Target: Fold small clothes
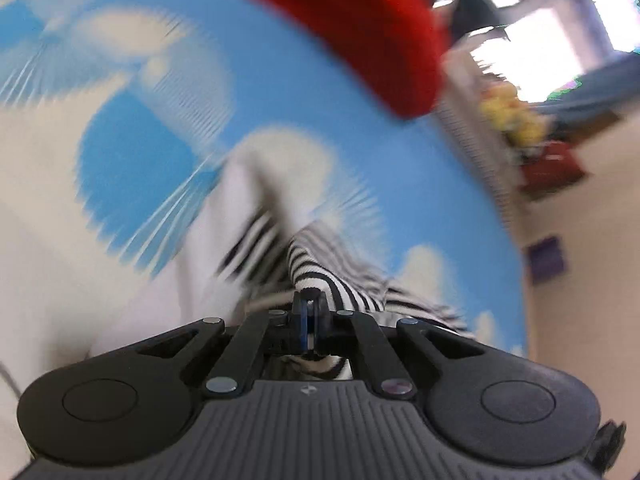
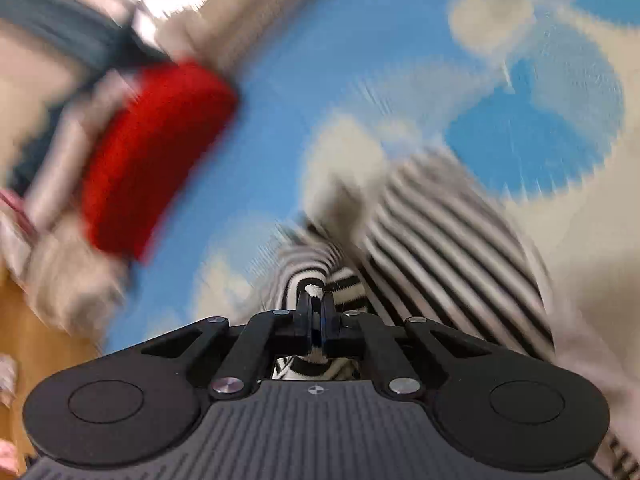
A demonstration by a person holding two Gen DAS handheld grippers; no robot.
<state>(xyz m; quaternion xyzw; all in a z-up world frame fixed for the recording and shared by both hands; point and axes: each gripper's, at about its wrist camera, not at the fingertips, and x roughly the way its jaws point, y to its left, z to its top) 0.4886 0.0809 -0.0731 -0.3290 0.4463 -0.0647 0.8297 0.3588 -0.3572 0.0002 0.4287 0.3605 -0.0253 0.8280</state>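
Observation:
A black-and-white striped garment point(image 1: 320, 276) hangs from my left gripper point(image 1: 310, 300), which is shut on a pinch of its fabric. The same striped garment point(image 2: 448, 240) shows in the right wrist view, where my right gripper point(image 2: 315, 294) is shut on a white-edged fold of it. Both views are motion-blurred. The cloth is held above a blue mat with white clouds point(image 1: 168, 92), and a white part of it point(image 1: 248, 200) trails down to the mat.
A folded red cloth point(image 1: 360, 28) lies at the far edge of the cloud mat point(image 2: 320, 60); it also shows in the right wrist view point(image 2: 152, 152). Beyond the mat are a wooden floor point(image 2: 36, 340), blurred furniture and bright windows point(image 1: 528, 52).

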